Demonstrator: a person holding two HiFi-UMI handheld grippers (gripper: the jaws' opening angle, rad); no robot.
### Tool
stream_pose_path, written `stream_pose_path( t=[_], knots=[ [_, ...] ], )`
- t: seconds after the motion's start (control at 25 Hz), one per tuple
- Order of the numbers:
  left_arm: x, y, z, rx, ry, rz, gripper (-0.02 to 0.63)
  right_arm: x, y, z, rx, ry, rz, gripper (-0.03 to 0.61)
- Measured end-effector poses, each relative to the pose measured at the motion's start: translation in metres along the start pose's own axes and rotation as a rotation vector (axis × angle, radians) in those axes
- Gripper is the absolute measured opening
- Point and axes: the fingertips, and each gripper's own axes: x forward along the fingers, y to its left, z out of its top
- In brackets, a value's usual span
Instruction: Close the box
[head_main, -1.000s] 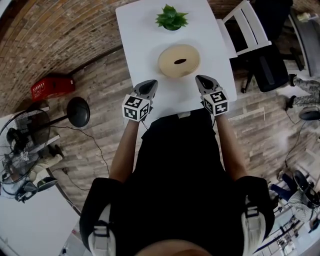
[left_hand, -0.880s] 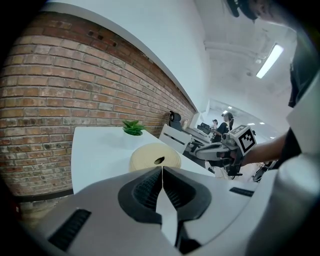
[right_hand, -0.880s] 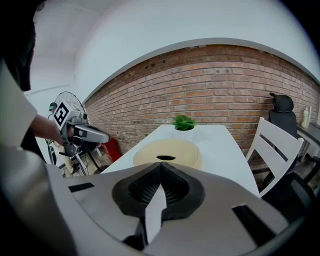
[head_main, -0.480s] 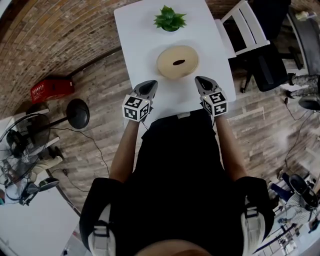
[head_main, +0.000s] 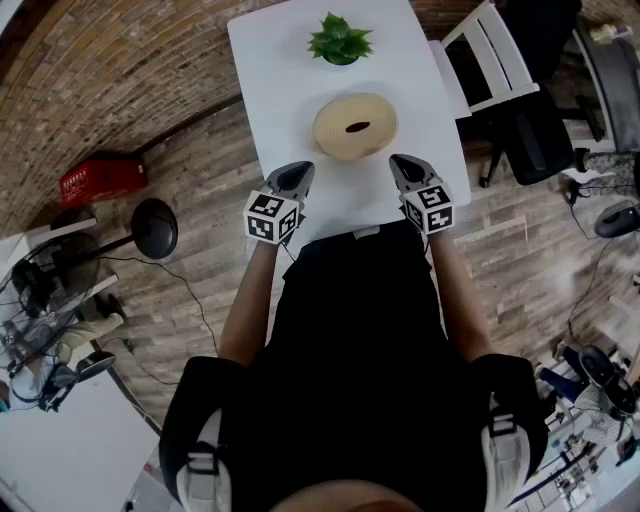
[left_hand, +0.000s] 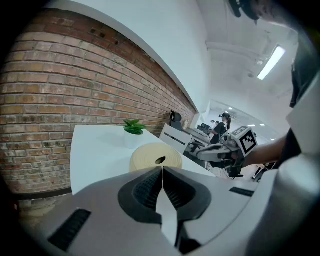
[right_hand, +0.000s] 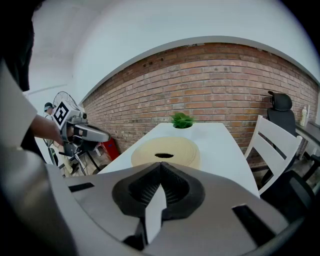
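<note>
The left tool (head_main: 296, 172) and the right tool (head_main: 404, 164) both have their jaws pressed together, with nothing between them. The round tan box (head_main: 355, 127) lies on the white table (head_main: 270, 60) just ahead, between the two tools and about equally near to each. Being round, it has no long axis. I cannot tell if its lid already sits fully down.

Person in black short-sleeved top (head_main: 355, 330), pale strap (head_main: 203, 455) with dark buckle on each shoulder. Both left gripper (head_main: 297, 170) and right gripper (head_main: 403, 163): grey-white shells, black ribbed pads (left_hand: 147, 189), white cube (head_main: 272, 215) bearing black square markers.
</note>
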Motion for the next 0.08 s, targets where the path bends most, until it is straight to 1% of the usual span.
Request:
stream_pose_path(
  t=[0.08],
  knots=[
    [0.0008,0.0013,0.0002,-0.004,-0.001,0.002,0.025,0.0003,0.0003,0.0013,0.005,0.001,0.002,-0.003]
  ],
)
